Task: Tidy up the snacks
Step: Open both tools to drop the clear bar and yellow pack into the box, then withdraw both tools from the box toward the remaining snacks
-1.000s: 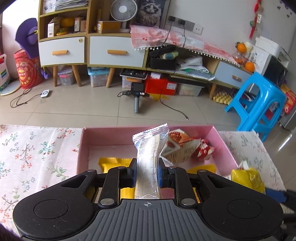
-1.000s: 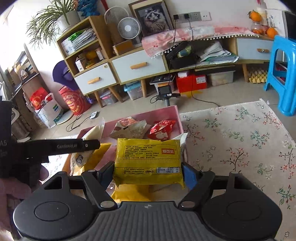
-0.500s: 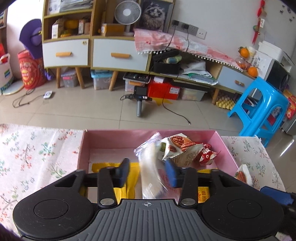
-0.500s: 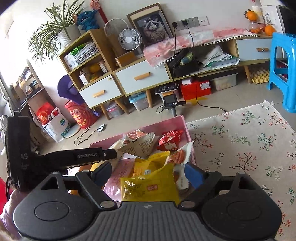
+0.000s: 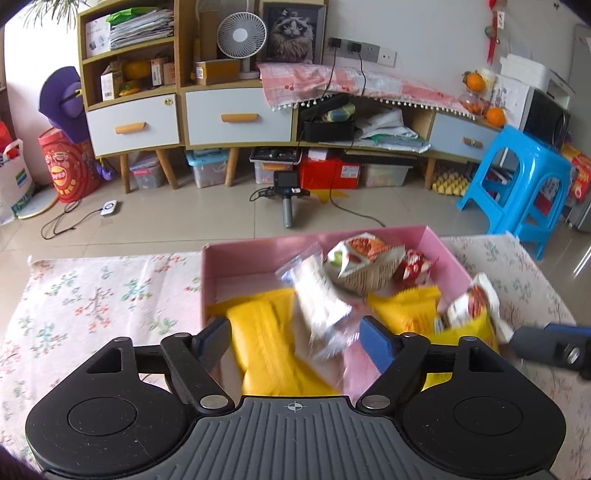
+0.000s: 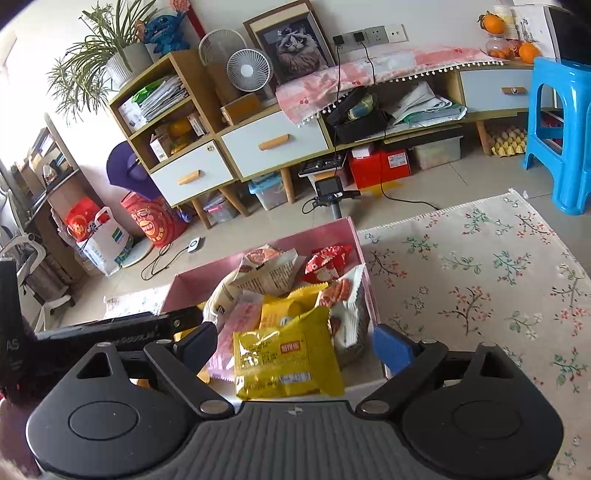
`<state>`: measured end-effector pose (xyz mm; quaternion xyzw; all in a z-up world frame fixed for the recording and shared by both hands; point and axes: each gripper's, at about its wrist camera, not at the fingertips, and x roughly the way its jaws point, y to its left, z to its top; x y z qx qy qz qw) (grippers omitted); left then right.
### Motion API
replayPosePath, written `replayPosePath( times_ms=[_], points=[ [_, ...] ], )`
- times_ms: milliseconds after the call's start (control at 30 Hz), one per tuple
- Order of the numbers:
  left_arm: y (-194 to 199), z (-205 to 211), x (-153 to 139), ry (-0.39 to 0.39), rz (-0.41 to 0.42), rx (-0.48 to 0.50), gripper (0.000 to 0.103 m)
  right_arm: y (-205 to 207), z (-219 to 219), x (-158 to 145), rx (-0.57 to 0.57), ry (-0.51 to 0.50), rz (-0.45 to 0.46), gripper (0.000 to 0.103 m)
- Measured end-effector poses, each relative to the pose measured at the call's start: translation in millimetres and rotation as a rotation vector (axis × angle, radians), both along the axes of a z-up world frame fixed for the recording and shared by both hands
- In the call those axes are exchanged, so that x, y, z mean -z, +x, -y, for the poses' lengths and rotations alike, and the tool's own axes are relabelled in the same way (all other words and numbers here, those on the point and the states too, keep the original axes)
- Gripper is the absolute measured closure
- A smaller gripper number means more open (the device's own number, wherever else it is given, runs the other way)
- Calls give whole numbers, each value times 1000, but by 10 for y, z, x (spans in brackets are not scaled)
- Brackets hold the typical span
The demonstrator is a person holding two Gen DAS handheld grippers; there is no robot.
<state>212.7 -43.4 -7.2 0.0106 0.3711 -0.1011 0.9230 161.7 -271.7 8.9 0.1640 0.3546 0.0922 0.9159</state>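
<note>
Both tongs have just been opening and let go. Left tongs (image 5: 293, 341) are spread, the clear packet (image 5: 319, 299) tumbling, blurry, into the pink box (image 5: 436, 240). Right tongs (image 6: 295, 345) are spread too; the yellow packet (image 6: 286, 363) lies loose between them, so 2 more snacks are in.

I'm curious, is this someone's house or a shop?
Most likely a home's living room: a framed cat picture and small fan on a drawer cabinet, and a pink snack box on a floral tablecloth.
</note>
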Motion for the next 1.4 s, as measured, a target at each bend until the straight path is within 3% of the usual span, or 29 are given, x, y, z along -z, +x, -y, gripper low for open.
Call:
replayPosePath(
  times_ms=[467,767,967,1133,1400],
  points=[
    [-713,-367,-90,53,-15,12,7,-437,13,-204,9,-85,-14,9],
    [-1157,-563,-42,28,31,24,3,-774,-76,-225,10,-111,-8,9],
    [-1377,-606,55,9,26,45,3,-955,-234,-151,-31,-180,10,8],
    [-1551,-662,123,32,62,68,3,-1075,-379,-58,-86,-261,33,8],
    [-1690,-712,287,59,48,112,2,-1253,-625,30,-196,-344,90,8]
  ],
)
